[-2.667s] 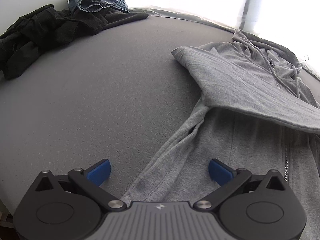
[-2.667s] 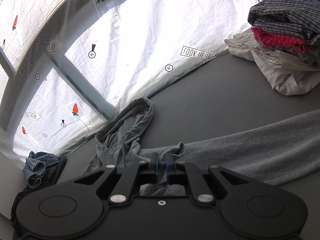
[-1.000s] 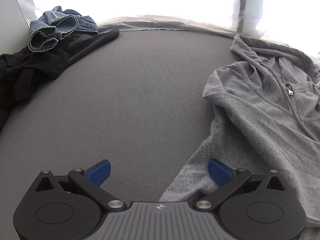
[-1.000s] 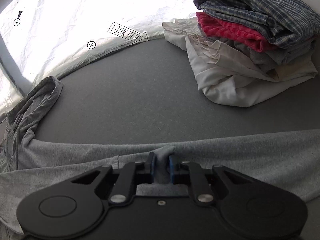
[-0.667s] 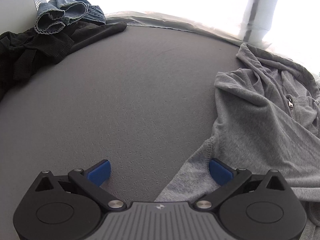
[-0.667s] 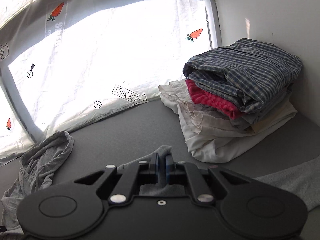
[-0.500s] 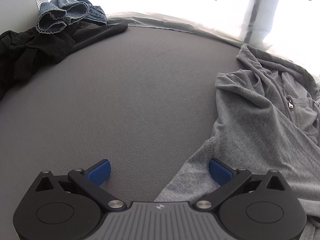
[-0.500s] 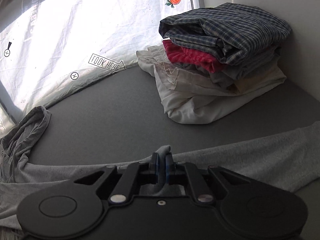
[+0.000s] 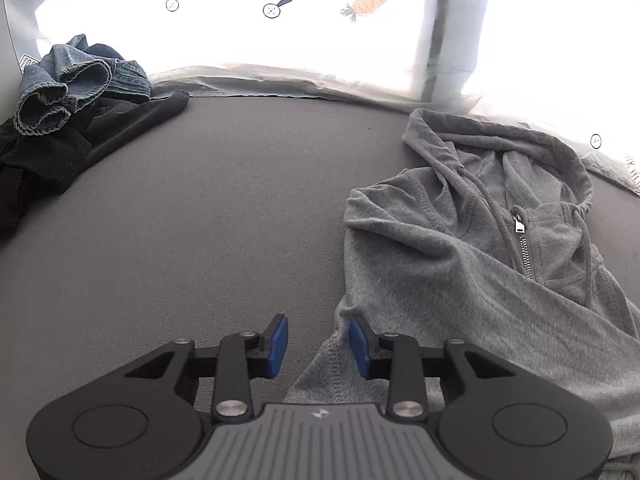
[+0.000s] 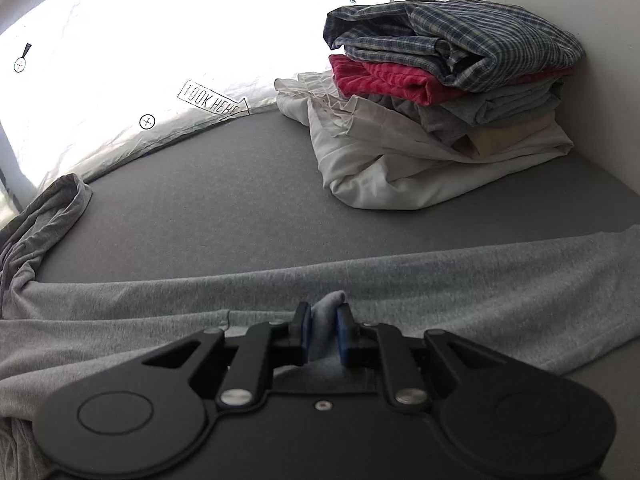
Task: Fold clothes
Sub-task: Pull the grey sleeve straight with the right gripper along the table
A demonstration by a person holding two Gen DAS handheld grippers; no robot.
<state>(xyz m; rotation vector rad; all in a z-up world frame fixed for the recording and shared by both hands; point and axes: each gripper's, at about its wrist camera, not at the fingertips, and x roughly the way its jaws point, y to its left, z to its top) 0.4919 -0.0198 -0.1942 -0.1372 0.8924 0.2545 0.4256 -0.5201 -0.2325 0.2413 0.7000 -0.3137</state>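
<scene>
Left wrist view, left to right: heap of dark clothes [image 9: 44, 160] with a denim piece [image 9: 68, 80] on top sits at the far-left corner of the counter [image 9: 200, 220]. Bare counter in the middle. Grey hoodie [image 9: 460, 264] lies on the right half, hood toward the far edge by the white curtain [image 9: 280, 40], zipper [image 9: 522, 248] facing up, body running back toward the near edge.

Left gripper [image 9: 318, 344]: jaws partly apart, nothing pinched. A stitched hoodie edge, near the sleeve seam, lies in the gap, close against the right pad; the left pad stands over bare counter. So the fabric lies slightly right of gripper centre, and the edge runs roughly along the finger direction.

Right wrist view: right gripper [image 10: 323, 334] is clamped narrow on a bunched fold of the hoodie. A sleeve [image 10: 440, 280] stretches flat across the view beyond it, long axis left-right, its end off to the right. Stack of folded clothes [image 10: 440, 92] is at the far-right corner against the wall.

Judgement: fold in progress, right side held. The left gripper is nearer the body-side edge; its grab depends on the jaws closing over that seam.

Hoodie: soft grey knit, rumpled at hood and shoulder, not yet a compact fold.
</scene>
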